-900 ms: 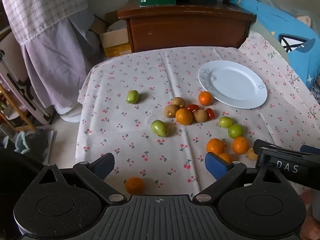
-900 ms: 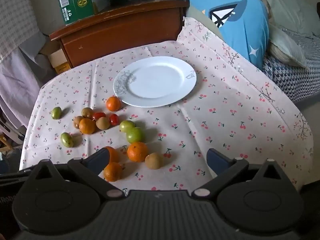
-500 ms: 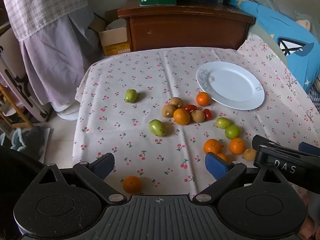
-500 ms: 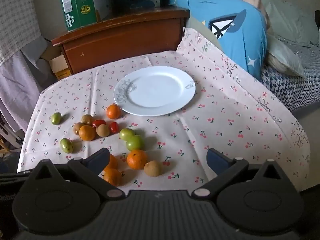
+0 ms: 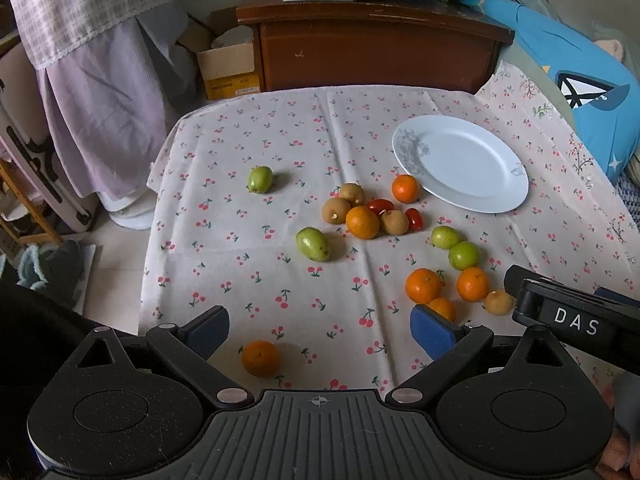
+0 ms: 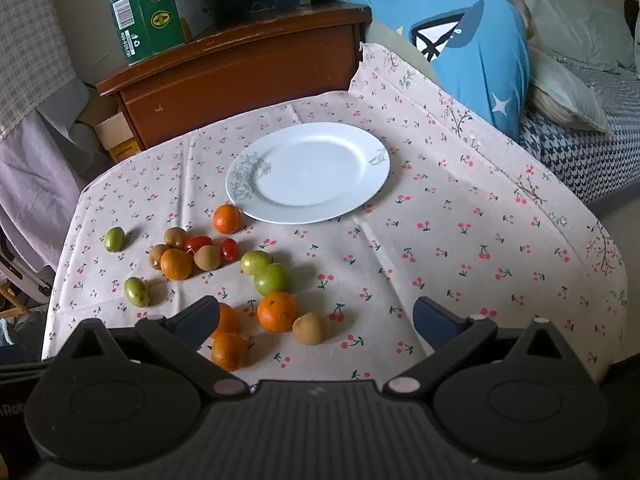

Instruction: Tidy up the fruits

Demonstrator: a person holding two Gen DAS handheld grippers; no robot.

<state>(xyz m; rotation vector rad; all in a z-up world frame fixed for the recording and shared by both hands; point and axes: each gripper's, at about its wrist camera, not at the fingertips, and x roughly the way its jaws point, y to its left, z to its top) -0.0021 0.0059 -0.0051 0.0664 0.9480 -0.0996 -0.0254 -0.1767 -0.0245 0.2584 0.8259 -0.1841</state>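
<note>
Fruit lies scattered on a cherry-print tablecloth [image 5: 280,152]: several oranges, green fruits, brown kiwis and small red tomatoes. An empty white plate [image 5: 460,162] [image 6: 308,172] sits at the far right of them. One orange [image 5: 260,358] lies alone near the front edge, between the fingers' line of my left gripper [image 5: 320,332], which hovers open above the cloth. My right gripper [image 6: 316,318] is open too, above an orange [image 6: 277,311] and a kiwi [image 6: 309,329]. Its black body shows at the right in the left wrist view. Nothing is held.
A dark wooden cabinet [image 5: 372,52] with green and blue boxes [image 6: 156,4] stands behind the table. A blue cushion [image 6: 472,52] and bedding lie to the right. Draped cloth [image 5: 96,92] and a cardboard box [image 5: 228,68] stand left.
Both grippers have drawn back and up a little, so the table and fruit look slightly farther away. No fruit has moved and both stay open.
</note>
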